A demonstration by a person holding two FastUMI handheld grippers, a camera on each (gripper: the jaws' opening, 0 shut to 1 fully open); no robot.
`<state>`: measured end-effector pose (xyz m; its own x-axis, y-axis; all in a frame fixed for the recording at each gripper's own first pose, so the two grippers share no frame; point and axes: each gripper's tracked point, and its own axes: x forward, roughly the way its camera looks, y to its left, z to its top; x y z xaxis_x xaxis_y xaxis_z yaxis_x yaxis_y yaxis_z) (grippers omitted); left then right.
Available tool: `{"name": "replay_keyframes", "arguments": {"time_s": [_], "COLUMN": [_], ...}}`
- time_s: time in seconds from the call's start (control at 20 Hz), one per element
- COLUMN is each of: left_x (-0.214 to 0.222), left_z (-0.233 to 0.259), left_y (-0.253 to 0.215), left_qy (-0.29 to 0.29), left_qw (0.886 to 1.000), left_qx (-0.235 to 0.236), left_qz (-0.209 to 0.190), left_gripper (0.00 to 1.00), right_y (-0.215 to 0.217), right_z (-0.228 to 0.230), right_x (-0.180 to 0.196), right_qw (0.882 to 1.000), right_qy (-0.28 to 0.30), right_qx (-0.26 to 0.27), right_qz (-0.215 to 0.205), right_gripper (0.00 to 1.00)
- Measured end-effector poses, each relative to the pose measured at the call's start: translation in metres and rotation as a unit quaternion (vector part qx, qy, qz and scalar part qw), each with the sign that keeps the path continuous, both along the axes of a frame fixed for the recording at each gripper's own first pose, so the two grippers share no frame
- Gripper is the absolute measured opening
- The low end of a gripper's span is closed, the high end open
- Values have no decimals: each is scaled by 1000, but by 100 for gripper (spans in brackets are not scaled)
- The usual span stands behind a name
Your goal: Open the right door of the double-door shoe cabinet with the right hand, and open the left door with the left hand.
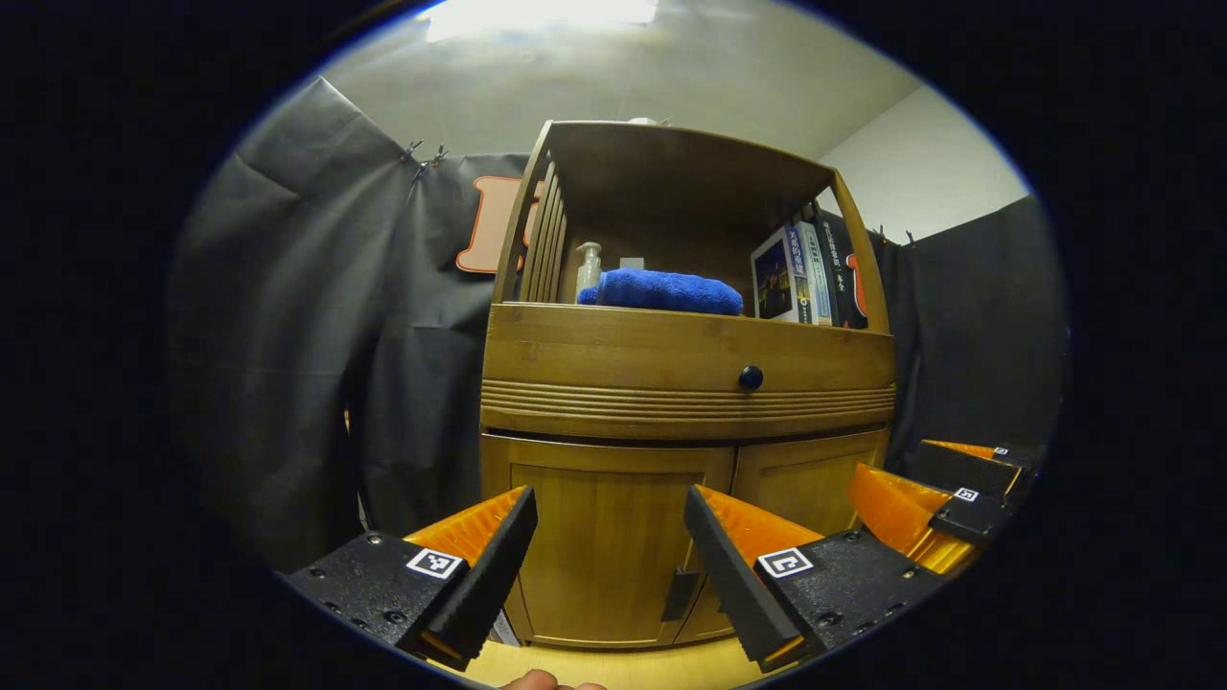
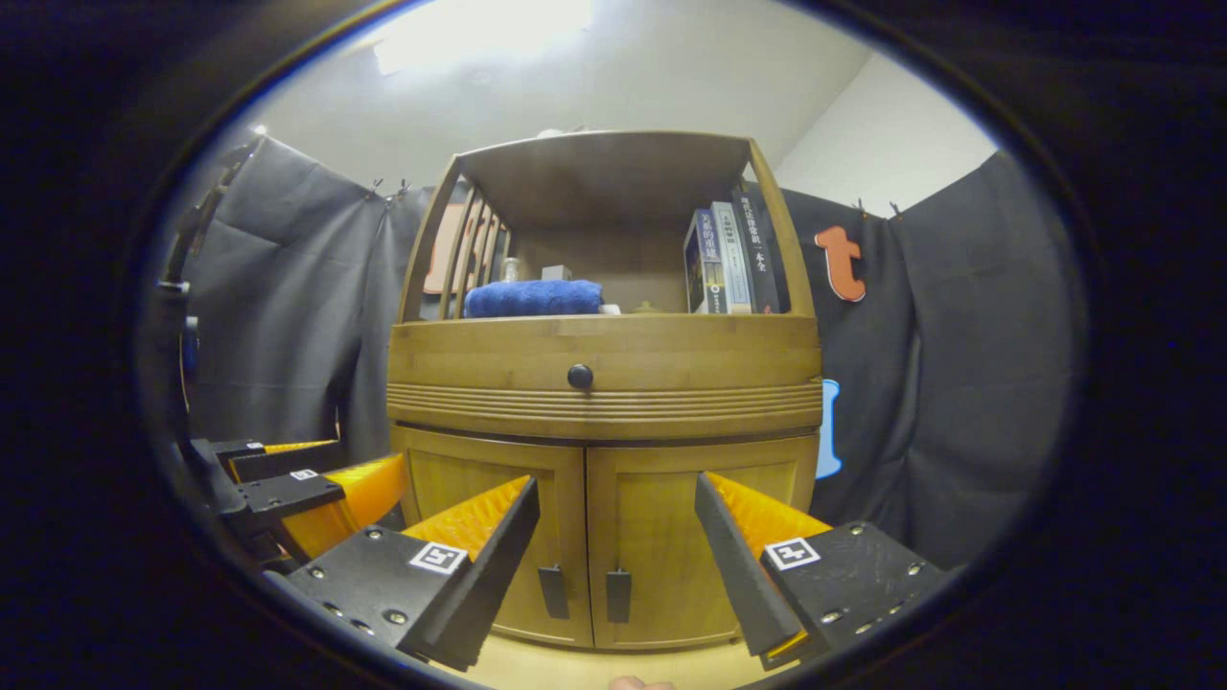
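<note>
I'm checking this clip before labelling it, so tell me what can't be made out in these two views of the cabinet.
- Inside the cabinet: hidden by both shut doors, left door and right door.
- Right door handle: in the left gripper view, covered by the left gripper.
- Small items behind the blue towel: half hidden by it, too small to identify.
- Cabinet's base: cut off by the lower edge in both views.

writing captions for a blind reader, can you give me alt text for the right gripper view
A wooden double-door shoe cabinet stands with both lower doors shut, their two dark handles side by side at the centre seam. The open right gripper points at them, apart from the doors. A folded blue towel and upright books sit on the open shelf above.
</note>
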<state>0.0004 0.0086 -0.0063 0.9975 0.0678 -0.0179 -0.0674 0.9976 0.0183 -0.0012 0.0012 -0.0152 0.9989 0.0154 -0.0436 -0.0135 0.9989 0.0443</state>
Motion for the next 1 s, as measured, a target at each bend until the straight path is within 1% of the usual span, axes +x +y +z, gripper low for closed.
{"name": "replay_keyframes", "arguments": {"time_s": [0.35,0.4,0.45,0.5,0.55,0.6,0.65,0.7,0.75,0.8,0.9,1.0], "left_x": [0,0,-1,-2,-3,-5,-7,-9,-10,-11,-13,-16], "left_z": [2,1,2,1,2,1,1,1,1,0,0,2], "left_y": [3,4,8,10,15,18,23,28,33,37,47,56], "left_qy": [-2,-2,-2,-2,-2,-1,0,0,0,2,3,2], "left_qw": [1000,1000,1000,1000,1000,999,999,999,999,998,997,996], "left_qx": [3,2,1,1,2,3,4,6,9,12,19,24], "left_qz": [10,13,17,21,26,32,39,46,51,58,71,83], "left_gripper": [96,96,96,96,96,93,93,96,96,96,96,96], "right_y": [-1,-2,-2,-3,-3,-3,-2,0,3,6,13,13], "right_z": [-7,-11,-15,-21,-29,-36,-46,-56,-68,-79,-100,-120], "right_x": [6,8,10,12,13,15,18,20,24,28,33,41], "right_qw": [1000,1000,1000,1000,999,999,999,998,997,996,993,990], "right_qy": [11,14,19,26,33,41,51,64,77,91,116,138], "right_qx": [0,-1,-2,-3,-2,0,3,6,9,13,26,30], "right_qz": [6,6,6,6,7,8,10,13,17,21,27,19], "right_gripper": [97,96,97,96,96,97,99,96,96,99,97,89]}}
